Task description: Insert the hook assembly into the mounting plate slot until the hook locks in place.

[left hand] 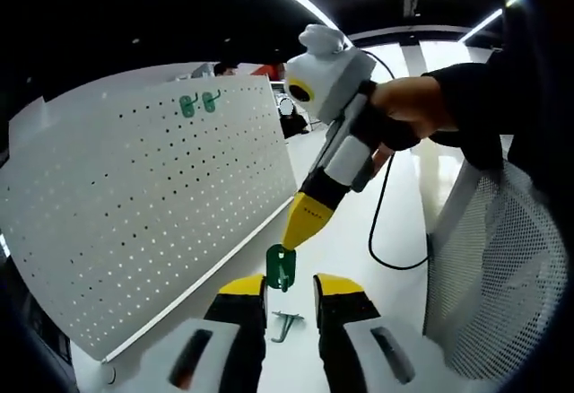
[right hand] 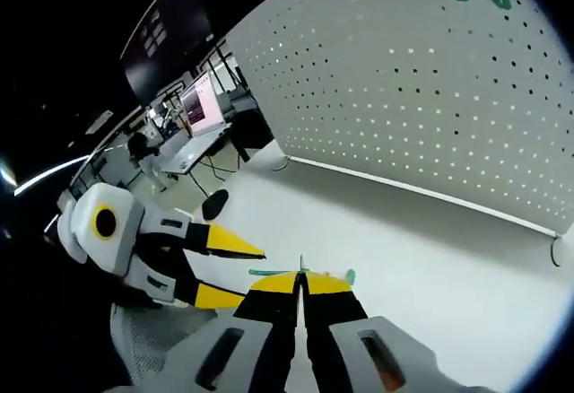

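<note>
Left gripper view has the green hook hanging right off the tip of the right tongs, which come in from above and are pinched on its top end. So the hook sits just ahead of the left tongs, between their yellow tips, which are standing apart with nothing in them. A second, grey metal hook piece lies on the white worktop just below.

Right gripper view: the right tongs are closed together, the hook's thin green edge poking out either side of them.

The pegboard is up and to the left of the left tongs, tilted, with two green hooks already mounted near its top. I'd say the right hand does the carrying, and the hook's long axis needs turning toward the board's holes.
</note>
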